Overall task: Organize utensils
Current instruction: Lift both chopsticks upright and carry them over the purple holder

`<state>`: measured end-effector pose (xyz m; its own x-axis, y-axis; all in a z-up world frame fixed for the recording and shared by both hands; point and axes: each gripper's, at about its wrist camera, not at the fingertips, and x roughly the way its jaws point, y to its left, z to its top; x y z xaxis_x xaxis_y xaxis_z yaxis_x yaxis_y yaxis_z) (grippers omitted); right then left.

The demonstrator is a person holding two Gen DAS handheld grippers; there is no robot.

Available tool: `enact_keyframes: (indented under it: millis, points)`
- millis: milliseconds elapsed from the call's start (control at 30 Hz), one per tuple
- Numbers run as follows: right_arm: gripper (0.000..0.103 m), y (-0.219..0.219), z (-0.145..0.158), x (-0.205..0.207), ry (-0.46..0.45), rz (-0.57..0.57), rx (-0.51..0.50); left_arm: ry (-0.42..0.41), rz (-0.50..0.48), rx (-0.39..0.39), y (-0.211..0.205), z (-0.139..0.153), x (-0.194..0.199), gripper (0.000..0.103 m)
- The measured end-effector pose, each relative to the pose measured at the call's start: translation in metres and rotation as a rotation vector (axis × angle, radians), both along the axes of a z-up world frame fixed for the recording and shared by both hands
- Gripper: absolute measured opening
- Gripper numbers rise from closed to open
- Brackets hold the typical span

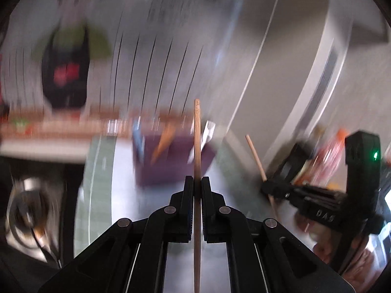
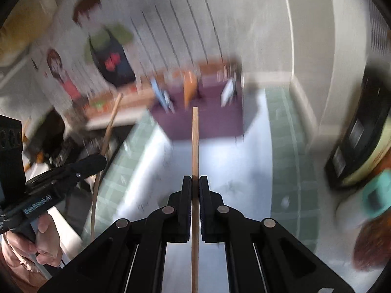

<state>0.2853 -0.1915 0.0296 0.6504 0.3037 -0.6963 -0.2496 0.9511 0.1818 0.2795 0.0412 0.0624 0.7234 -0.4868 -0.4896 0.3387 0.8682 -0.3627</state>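
You are clamping one wooden chopstick [image 1: 197, 146] in the left gripper [image 1: 197, 185] and a second chopstick [image 2: 194, 141] in the right gripper [image 2: 194, 185], both tongs narrowed onto mid-shaft. The sticks are likely handling light, stiff and smooth. The purple organizer [image 2: 207, 122] is sitting near the bench's far edge, holding roughly three blurred utensils.

Two wrist fisheye views, both angled forward and downward.
Each camera sat just behind its own hand-held gripper, looking along the fingers toward the blurred purple utensil box [image 1: 171, 156] on the worktop [image 2: 220, 166]. Both views shared that box and the poster wall [image 2: 171, 24] behind it; each showed the opposite hand-held gripper at its edge.
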Motion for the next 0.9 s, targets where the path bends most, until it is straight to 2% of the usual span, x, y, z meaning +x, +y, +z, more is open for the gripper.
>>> enact_keyframes:
  millis: [133, 200, 267, 367, 467, 633, 767, 900]
  points:
    - [0.006, 0.007, 0.083, 0.008, -0.225, -0.023, 0.005, -0.243, 0.040, -0.055, 0.007, 0.072, 0.007, 0.006]
    - [0.006, 0.012, 0.114, 0.012, -0.340, -0.048, -0.001, -0.323, 0.070, -0.073, 0.010, 0.090, 0.012, 0.006]
    - [0.006, 0.016, 0.137, 0.021, -0.439, -0.068, 0.002, -0.365, 0.091, -0.095, 0.013, 0.099, 0.023, 0.006]
    - [0.006, 0.024, 0.149, 0.039, -0.512, -0.095, -0.009, -0.396, 0.171, -0.091, 0.010, 0.093, 0.046, 0.006]
    - [0.006, 0.031, 0.138, 0.062, -0.519, -0.110, -0.023, -0.355, 0.231, -0.097, 0.005, 0.073, 0.071, 0.006]
    - [0.006, 0.027, 0.096, 0.109, -0.454, -0.122, 0.002, -0.289, 0.282, -0.055, -0.007, 0.029, 0.117, 0.006]
    - [0.006, 0.023, 0.059, 0.145, -0.385, -0.147, 0.020, -0.265, 0.317, -0.028, -0.014, -0.003, 0.139, 0.006]
    - [0.006, 0.020, 0.031, 0.172, -0.353, -0.158, 0.017, -0.225, 0.339, -0.007, -0.020, -0.027, 0.159, 0.006]
